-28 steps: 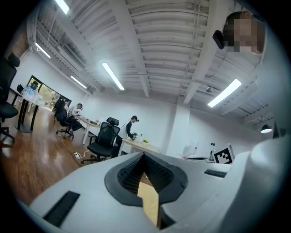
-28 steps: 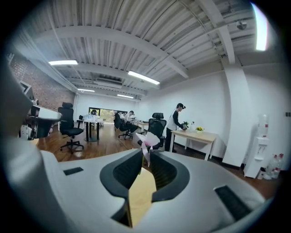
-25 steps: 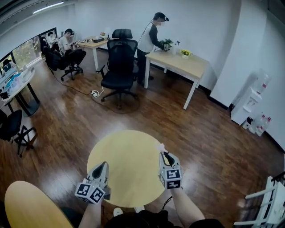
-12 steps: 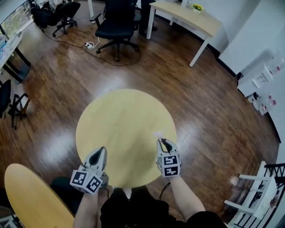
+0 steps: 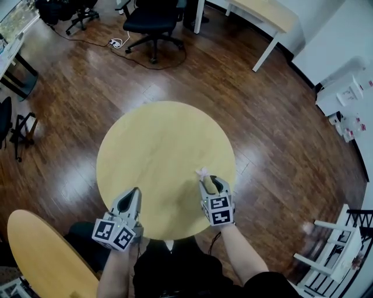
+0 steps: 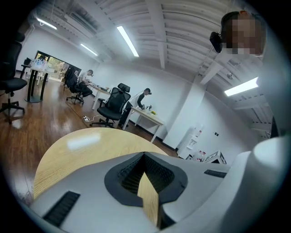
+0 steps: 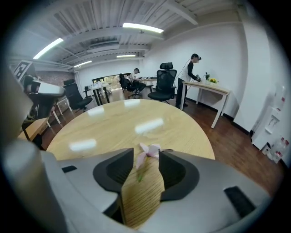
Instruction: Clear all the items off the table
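A small pink flower (image 5: pixel 202 172) with a short green stem sits at the tips of my right gripper (image 5: pixel 207 181), low over the near right part of the round yellow table (image 5: pixel 163 139). In the right gripper view the flower (image 7: pixel 146 152) lies loosely in the gap between the jaws, which have just been opening and stand apart. My right gripper (image 7: pixel 148 154) is open. My left gripper (image 5: pixel 134 193) hovers at the table's near left edge. Its jaws meet at the tips in the left gripper view (image 6: pixel 144 155), with nothing between them.
A second yellow round table (image 5: pixel 41 256) lies at the lower left. A black office chair (image 5: pixel 152 20) and a wooden desk (image 5: pixel 274 14) stand beyond the table. White racks (image 5: pixel 338 256) and a white unit (image 5: pixel 344 93) stand on the right, on dark wood floor.
Both grippers have sunk toward the tabletop, and the head view has tipped down. The right gripper's jaws have spread apart around the pink flower.
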`<action>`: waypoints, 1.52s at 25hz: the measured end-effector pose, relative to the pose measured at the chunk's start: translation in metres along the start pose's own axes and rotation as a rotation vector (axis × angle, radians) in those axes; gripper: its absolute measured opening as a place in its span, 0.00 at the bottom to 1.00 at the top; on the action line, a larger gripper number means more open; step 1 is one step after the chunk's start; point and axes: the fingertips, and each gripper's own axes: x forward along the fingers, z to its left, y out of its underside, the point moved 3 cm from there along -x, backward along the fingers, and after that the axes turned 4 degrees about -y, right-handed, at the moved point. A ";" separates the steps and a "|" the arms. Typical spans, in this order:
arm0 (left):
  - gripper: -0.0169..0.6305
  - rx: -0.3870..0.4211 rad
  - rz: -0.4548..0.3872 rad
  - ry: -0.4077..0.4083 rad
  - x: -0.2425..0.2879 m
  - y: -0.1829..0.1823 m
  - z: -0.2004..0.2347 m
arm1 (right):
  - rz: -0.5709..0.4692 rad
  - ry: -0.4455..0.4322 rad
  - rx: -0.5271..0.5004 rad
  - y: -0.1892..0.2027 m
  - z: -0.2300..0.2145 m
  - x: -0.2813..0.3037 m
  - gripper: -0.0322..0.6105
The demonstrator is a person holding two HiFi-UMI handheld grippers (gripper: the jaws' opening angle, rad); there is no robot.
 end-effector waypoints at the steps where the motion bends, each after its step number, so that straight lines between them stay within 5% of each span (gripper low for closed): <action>1: 0.01 0.001 -0.003 -0.001 -0.001 -0.002 0.001 | 0.001 -0.003 0.001 -0.001 0.002 0.000 0.33; 4: 0.01 -0.004 -0.016 0.004 -0.002 -0.009 0.001 | -0.010 -0.016 -0.004 -0.009 0.005 -0.002 0.41; 12: 0.01 0.019 -0.093 0.047 -0.013 -0.037 -0.007 | -0.177 0.047 0.000 -0.054 -0.001 -0.043 0.41; 20: 0.01 0.104 -0.255 0.097 -0.044 -0.100 -0.011 | -0.516 0.135 -0.011 -0.134 0.002 -0.132 0.06; 30: 0.01 0.187 -0.387 0.179 -0.061 -0.147 -0.030 | -0.828 0.196 -0.040 -0.196 0.024 -0.221 0.06; 38: 0.01 0.266 -0.381 0.270 -0.068 -0.143 -0.044 | -0.858 0.191 -0.047 -0.198 0.035 -0.220 0.06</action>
